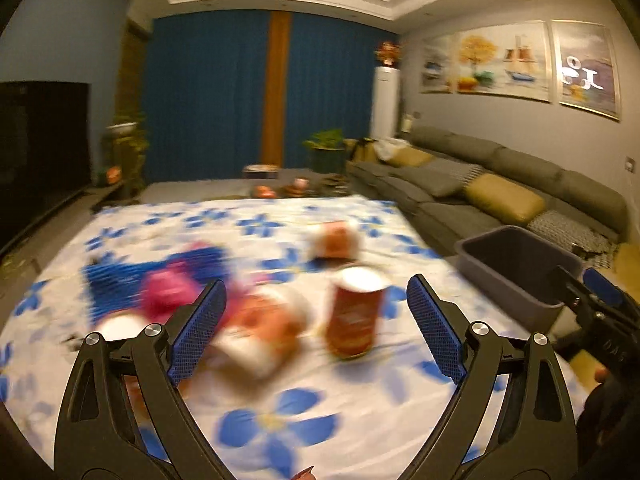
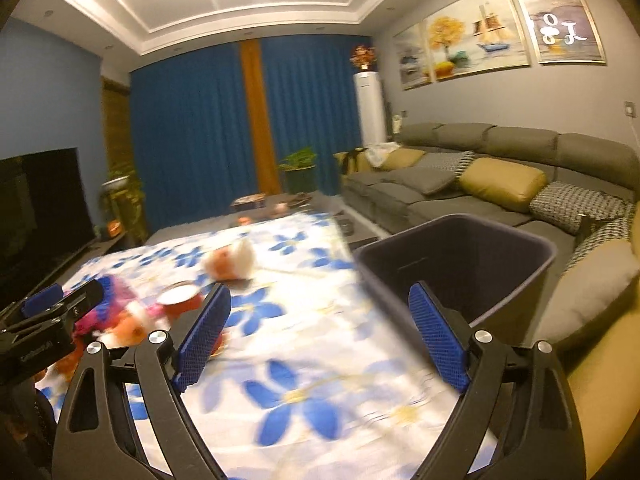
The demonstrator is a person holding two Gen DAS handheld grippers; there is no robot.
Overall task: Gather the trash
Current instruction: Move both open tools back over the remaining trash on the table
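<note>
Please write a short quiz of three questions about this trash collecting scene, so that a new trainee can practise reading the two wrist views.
1. True or false: the left gripper holds the upright red cylindrical cup.
2. Where does the dark grey plastic bin stand? A) in the middle of the white cloth with blue flowers; B) at the cloth's right edge, before the grey sofa; C) under the black television.
3. Fill in: the right gripper is ____ and holds nothing.

Key: 1 false, it is open and empty; 2 B; 3 open.

Trash (image 1: 260, 328) on tablecloth (image 1: 280, 420): blurred.
</note>
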